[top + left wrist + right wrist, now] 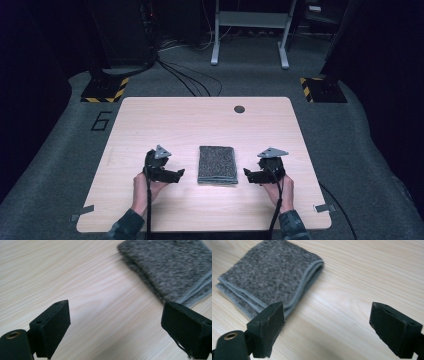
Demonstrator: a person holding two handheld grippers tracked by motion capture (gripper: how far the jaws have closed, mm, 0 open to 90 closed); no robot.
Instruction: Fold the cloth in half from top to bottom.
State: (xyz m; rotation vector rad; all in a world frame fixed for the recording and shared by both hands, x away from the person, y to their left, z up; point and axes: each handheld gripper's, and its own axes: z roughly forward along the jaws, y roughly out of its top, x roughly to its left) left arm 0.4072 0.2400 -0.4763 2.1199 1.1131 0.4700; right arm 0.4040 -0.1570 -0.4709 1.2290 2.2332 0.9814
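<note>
A folded grey cloth (218,164) lies flat in the middle of the light wooden table (200,120). My left gripper (180,174) is just left of it and my right gripper (246,174) just right of it, each held in a hand and pointing inward at the cloth. In the left gripper view the jaws of the left gripper (115,322) stand wide apart over bare wood, with the cloth (170,265) at upper right. In the right gripper view the right gripper (327,325) is open too, the cloth (269,277) lying at upper left. Neither gripper holds anything.
A dark round hole (239,109) sits near the table's far edge. Beyond the table are a grey carpet, cables (190,80), a metal frame (250,30) and yellow-black striped stand bases (105,90). Tape tabs (82,213) mark the near corners.
</note>
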